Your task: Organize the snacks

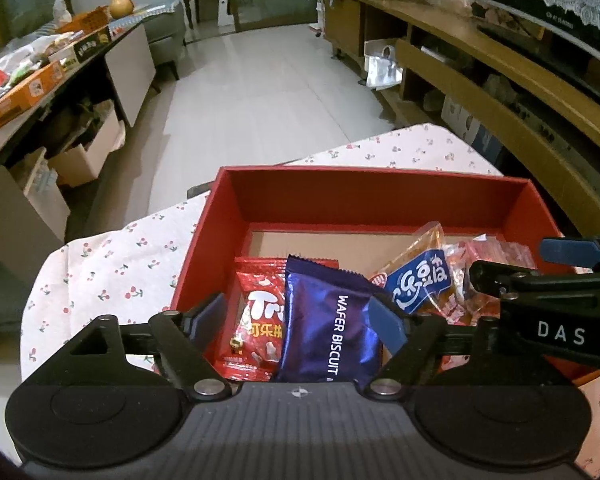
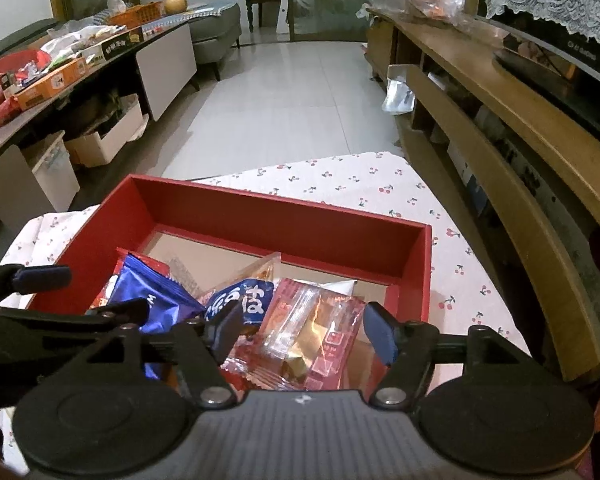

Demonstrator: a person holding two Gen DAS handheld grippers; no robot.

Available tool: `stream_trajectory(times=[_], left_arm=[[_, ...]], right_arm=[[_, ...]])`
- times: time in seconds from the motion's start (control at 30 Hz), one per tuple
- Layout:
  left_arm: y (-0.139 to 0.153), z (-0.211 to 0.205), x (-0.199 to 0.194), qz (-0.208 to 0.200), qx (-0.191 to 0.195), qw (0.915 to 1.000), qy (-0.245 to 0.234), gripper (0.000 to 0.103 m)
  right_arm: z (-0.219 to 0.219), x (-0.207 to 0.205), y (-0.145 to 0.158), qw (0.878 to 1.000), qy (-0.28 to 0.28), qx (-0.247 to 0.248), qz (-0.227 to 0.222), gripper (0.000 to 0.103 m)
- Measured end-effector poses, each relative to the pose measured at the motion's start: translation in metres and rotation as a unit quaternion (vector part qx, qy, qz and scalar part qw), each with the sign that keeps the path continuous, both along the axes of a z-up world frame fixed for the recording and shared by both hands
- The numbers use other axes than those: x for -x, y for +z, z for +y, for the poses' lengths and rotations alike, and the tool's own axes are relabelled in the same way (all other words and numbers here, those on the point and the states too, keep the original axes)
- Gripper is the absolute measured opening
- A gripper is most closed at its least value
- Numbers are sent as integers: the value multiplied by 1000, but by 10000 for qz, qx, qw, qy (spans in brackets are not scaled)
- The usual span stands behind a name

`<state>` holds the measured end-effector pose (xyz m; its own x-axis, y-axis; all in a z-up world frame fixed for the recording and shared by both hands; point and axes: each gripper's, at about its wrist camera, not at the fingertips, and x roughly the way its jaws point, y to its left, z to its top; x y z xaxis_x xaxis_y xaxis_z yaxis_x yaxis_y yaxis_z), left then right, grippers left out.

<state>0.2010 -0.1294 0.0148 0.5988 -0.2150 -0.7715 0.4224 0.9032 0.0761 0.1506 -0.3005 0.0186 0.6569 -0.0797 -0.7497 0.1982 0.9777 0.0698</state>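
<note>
A red box (image 1: 364,196) is sitting on a table covered with a cherry-print cloth (image 1: 112,264), and the snacks are lying inside it, bunched at its near end while the brown cardboard floor at the far end is showing. In the left wrist view, a purple packet (image 1: 332,328) is reading "WAFER BISCUIT" in white letters down its length, and beside it a red packet (image 1: 256,320) is showing the white letters "Tr" above some Chinese characters. To their right, an orange packet with a blue label (image 1: 420,284) is carrying white Chinese writing. The left hand-held gripper (image 1: 296,320) is hovering over the purple packet with its fingers apart, gripping nothing. The other tool is entering at the right edge, where the letters "DAS" are showing on its black body. The right wrist view is showing what the left barely catches: a clear wrapper with red printed edges (image 2: 312,332) lying directly between the spread fingers of the right hand-held gripper (image 2: 300,332), which is likewise holding nothing. There the purple packet (image 2: 156,300) is appearing blue, and the red packet is mostly hidden.
</note>
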Motion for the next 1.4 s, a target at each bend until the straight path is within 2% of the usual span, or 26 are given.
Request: stream_trajectory(times=[0.6,0.8,1.0,1.13,1.23,1.4], left_arm=[[28,31,27,-149,312,9994,-14,85],[23,61,37,108,393,9990,166,85],[12,89,43,307,293,9986,312,86],[-4,100,41,624,266,9973,273,86],[-11,104,41,675,140,9971,322,86],[-11,113,33,785,349,9951,492,88]], right_arm=[[12,27,22,9996,130,55,-258,73],[31,41,28,9988,389,38,-280,73],[55,59,31,9970,712,45,-299,73],[69,72,25,9956,919,-79,-144,73],[79,77,19,9945,1042,-32,-31,73],[85,77,13,9932,1160,-74,76,73]])
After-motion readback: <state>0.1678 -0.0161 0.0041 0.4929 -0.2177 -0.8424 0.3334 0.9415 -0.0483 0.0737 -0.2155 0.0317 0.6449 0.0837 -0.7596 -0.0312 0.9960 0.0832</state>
